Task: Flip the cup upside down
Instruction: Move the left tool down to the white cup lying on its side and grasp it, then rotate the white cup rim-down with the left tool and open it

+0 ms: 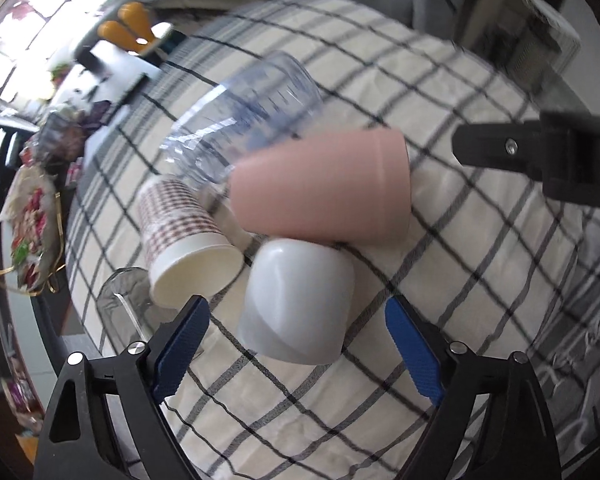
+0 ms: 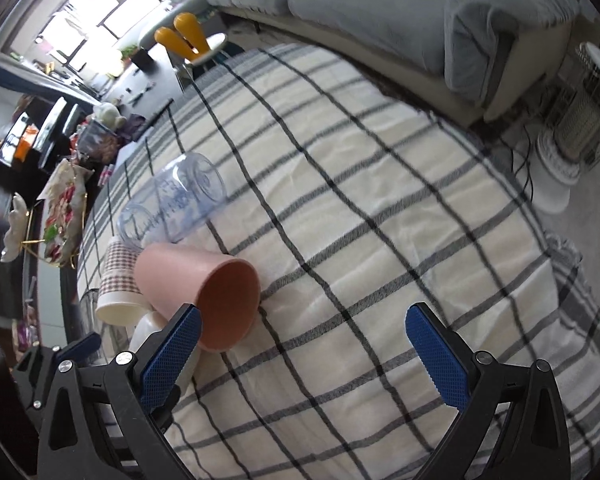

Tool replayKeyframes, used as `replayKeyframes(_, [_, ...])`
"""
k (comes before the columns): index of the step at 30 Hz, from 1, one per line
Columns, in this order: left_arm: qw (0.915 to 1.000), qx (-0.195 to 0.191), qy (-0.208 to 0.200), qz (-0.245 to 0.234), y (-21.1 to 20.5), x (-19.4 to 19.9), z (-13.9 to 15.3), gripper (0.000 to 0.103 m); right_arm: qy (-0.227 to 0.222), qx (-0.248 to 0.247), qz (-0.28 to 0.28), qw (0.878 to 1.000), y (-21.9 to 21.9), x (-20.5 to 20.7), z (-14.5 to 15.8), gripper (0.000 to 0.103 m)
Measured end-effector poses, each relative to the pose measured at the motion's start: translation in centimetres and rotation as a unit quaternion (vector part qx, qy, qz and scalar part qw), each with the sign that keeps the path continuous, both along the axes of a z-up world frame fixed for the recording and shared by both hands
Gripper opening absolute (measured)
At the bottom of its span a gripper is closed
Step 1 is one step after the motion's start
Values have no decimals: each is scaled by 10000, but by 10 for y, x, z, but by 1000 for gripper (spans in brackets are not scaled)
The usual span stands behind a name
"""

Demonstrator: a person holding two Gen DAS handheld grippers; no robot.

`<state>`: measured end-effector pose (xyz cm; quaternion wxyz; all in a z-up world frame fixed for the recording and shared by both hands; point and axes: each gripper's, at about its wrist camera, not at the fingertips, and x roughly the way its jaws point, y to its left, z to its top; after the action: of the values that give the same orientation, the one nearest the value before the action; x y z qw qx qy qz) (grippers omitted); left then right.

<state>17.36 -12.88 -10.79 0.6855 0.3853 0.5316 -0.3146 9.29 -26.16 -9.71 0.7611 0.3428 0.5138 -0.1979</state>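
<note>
Several cups lie on their sides on the checked tablecloth (image 1: 440, 80). A white cup (image 1: 296, 304) lies between the blue fingers of my open left gripper (image 1: 296, 320), which does not touch it. Behind it lie a pink cup (image 1: 324, 188), a clear plastic cup (image 1: 244, 120) and a patterned paper cup (image 1: 184, 232). In the right wrist view the pink cup (image 2: 204, 292) shows its open mouth, just ahead of the left finger of my open, empty right gripper (image 2: 304, 328). The clear cup (image 2: 172, 208) and paper cup (image 2: 118, 284) lie behind it.
A clear glass (image 1: 124, 300) lies at the table's left edge. The right gripper's black body (image 1: 540, 156) reaches in from the right in the left wrist view. A grey sofa (image 2: 420, 12) stands beyond the table, a wire heater (image 2: 580, 120) on the floor to the right, clutter (image 2: 60, 200) to the left.
</note>
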Motion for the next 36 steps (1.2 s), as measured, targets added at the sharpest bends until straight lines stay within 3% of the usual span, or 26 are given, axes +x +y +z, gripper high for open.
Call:
replayKeyframes(7, [9984, 398, 350, -180, -7, 10, -28, 77, 146, 150, -56, 9998, -1, 5, -15, 102])
replayKeyframes(16, [9974, 522, 490, -3, -5, 24, -42, 68, 289, 317, -101, 9990, -6, 8, -29, 102])
replayKeyframes(20, [9963, 433, 705, 243, 0, 31, -41, 68, 259, 340, -73, 9991, -6, 6, -27, 102])
replayKeyframes(24, [9917, 222, 990, 785, 10, 29, -35, 67, 182, 255, 36, 9995, -10, 1, -19, 102])
replayKeyframes(28, [9754, -270, 1397, 1684, 24, 22, -26, 67, 182, 171, 255, 9994, -21, -6, -9, 102])
replayKeyframes(32, [9461, -824, 1872, 2510, 33, 5, -22, 67, 180, -41, 540, 9984, -35, -17, 4, 102])
replayKeyframes(36, [9219, -1294, 1958, 3081, 30, -20, -17, 67, 198, -417, 1062, 9933, -47, -28, 19, 102])
